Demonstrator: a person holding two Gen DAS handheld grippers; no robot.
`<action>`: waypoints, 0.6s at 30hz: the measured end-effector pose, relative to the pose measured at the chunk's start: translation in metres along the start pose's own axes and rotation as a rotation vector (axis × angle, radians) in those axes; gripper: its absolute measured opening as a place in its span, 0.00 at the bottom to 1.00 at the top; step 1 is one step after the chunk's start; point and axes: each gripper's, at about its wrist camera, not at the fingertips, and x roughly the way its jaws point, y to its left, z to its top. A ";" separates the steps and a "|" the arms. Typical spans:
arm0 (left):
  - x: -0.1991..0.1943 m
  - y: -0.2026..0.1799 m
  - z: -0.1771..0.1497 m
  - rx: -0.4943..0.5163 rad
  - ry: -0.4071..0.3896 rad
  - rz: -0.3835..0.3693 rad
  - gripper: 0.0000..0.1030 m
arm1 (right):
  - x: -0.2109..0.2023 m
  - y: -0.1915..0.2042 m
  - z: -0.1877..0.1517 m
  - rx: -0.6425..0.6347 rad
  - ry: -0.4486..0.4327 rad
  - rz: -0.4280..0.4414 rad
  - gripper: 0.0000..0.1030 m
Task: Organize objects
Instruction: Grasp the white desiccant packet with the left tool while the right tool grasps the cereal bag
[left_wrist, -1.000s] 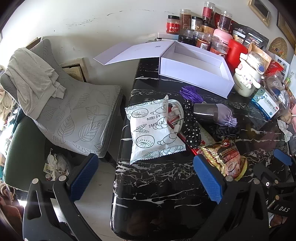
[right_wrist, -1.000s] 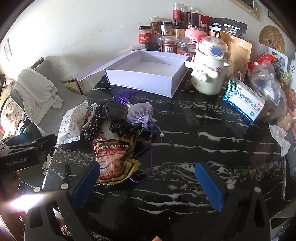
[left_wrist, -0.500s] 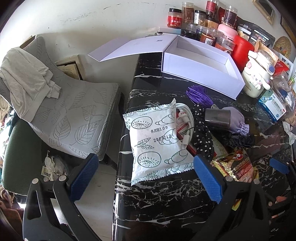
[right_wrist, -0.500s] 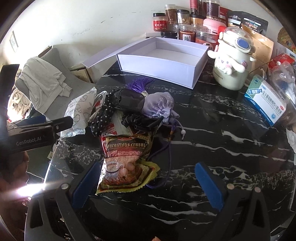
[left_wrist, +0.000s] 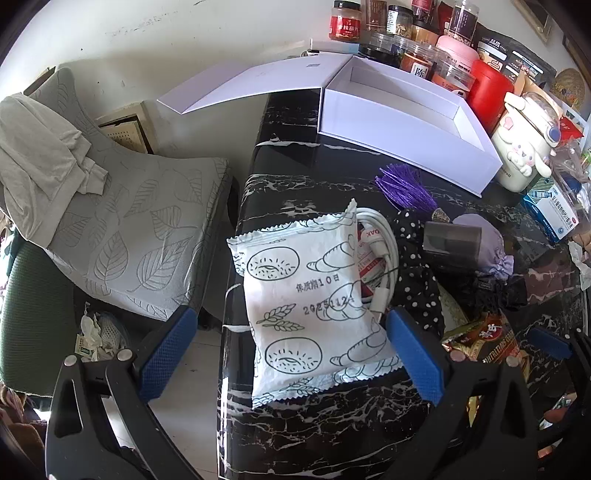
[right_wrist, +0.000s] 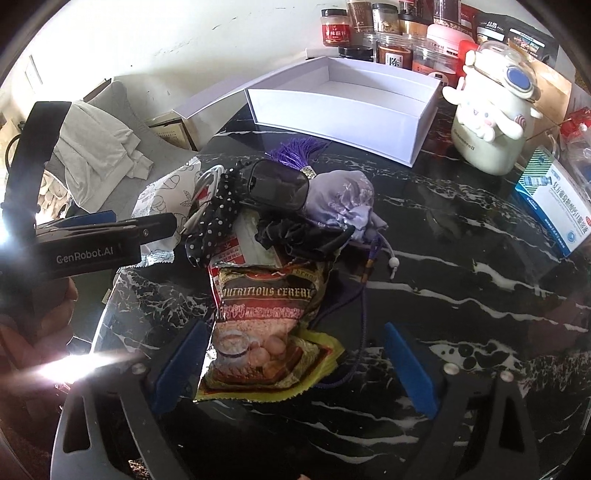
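A pile of loose items lies on the black marble table (left_wrist: 303, 417). A white bread packet (left_wrist: 310, 299) sits at its left, between the open jaws of my left gripper (left_wrist: 288, 350). A cereal packet (right_wrist: 266, 325) lies between the open jaws of my right gripper (right_wrist: 295, 365). Behind it are a polka-dot cloth (right_wrist: 214, 221), a dark case (right_wrist: 277, 186), a lilac pouch (right_wrist: 343, 199) and a purple tassel (left_wrist: 404, 186). An open, empty white box (right_wrist: 343, 107) stands at the back; it also shows in the left wrist view (left_wrist: 402, 122).
Jars (left_wrist: 417, 33) and a white character jug (right_wrist: 491, 122) stand behind and right of the box. A blue-and-white medicine box (right_wrist: 554, 206) lies at the right. A grey chair (left_wrist: 122, 221) with a cloth stands left of the table edge.
Both grippers have moved forward and down toward the pile. The bread packet now lies between the left jaws and the cereal packet between the right jaws. Nothing has been gripped.
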 end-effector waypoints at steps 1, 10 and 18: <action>0.002 0.000 0.000 0.001 0.001 0.000 0.99 | 0.002 0.000 0.000 0.002 0.004 0.013 0.84; 0.013 0.007 -0.006 -0.026 0.006 -0.043 0.92 | 0.006 0.002 -0.005 -0.008 0.013 0.088 0.59; 0.007 0.003 -0.017 -0.023 0.004 -0.093 0.65 | 0.000 0.000 -0.013 -0.008 0.002 0.084 0.56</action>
